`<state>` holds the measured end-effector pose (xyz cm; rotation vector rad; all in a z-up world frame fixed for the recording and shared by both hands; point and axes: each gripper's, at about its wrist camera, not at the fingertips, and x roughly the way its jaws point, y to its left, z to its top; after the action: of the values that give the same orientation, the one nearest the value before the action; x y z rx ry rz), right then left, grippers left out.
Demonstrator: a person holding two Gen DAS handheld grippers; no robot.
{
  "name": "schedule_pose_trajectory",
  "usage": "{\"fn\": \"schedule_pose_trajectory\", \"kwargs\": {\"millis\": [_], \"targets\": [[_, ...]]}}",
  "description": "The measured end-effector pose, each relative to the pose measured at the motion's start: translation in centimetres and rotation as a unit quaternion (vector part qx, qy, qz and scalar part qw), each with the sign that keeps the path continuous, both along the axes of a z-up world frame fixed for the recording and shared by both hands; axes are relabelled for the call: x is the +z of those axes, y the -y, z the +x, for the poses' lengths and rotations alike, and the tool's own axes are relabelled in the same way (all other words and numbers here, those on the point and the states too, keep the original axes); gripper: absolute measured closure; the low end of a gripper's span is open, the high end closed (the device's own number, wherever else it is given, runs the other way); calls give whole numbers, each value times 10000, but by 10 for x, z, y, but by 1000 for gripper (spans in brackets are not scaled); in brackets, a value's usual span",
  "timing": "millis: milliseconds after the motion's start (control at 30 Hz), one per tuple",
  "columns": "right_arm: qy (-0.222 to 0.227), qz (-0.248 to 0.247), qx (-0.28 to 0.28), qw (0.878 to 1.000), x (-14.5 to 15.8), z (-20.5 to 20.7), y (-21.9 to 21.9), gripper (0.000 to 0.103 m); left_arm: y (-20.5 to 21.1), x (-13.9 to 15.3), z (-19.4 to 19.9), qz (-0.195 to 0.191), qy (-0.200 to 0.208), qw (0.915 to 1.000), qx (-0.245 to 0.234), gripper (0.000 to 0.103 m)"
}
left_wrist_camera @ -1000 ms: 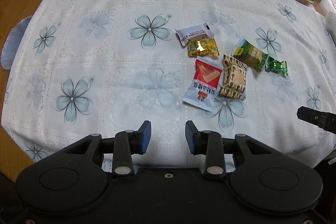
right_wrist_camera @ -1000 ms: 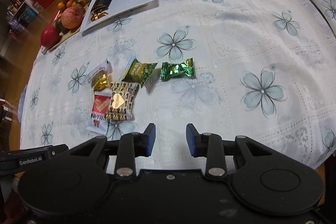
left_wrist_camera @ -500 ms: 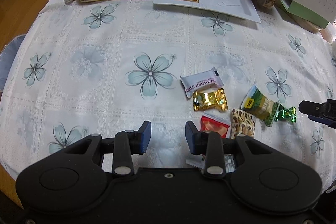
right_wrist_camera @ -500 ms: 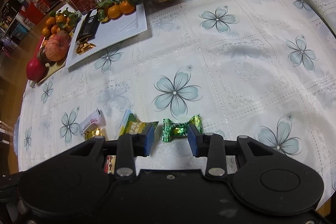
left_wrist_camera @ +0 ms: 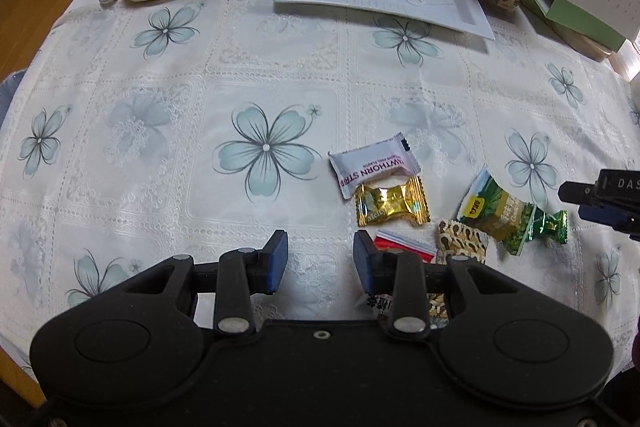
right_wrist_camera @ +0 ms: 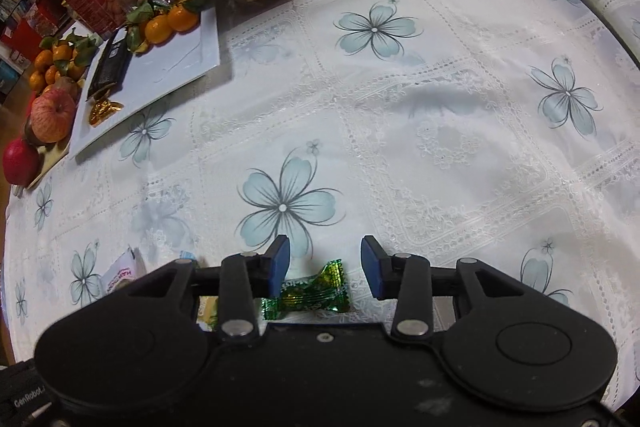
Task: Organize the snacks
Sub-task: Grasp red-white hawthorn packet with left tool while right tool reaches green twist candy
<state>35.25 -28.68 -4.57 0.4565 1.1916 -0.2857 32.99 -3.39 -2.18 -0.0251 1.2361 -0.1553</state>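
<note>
Our right tongs (right_wrist_camera: 325,263) are opening over the green candy (right_wrist_camera: 308,293) at 6 o'clock; we should center first. Our left tongs (left_wrist_camera: 321,259) gape empty.

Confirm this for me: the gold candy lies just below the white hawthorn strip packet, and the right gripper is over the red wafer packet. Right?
Not quite. The right gripper is over the green candy, its jaws opening, as the right wrist view shows. The gold candy does lie just below the white hawthorn strip packet.
</note>
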Motion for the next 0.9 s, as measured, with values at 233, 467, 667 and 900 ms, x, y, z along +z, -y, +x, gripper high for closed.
{"fn": "schedule_pose_trajectory", "kwargs": {"millis": [233, 467, 667, 900], "targets": [[-85, 29, -26, 10000, -6, 6, 1, 61, 1, -9, -6, -184, -285, 9994, -120, 58], [-159, 47, 143, 9998, -7, 8, -6, 61, 7, -9, -12, -367, -431, 9980, -280, 58], [-225, 72, 185, 9995, -8, 5, -8, 61, 19, -11, -17, -398, -494, 9959, -643, 58], [-209, 90, 186, 9996, -6, 3, -8, 61, 31, -15, -21, -256, -500, 9946, -876, 58]]}}
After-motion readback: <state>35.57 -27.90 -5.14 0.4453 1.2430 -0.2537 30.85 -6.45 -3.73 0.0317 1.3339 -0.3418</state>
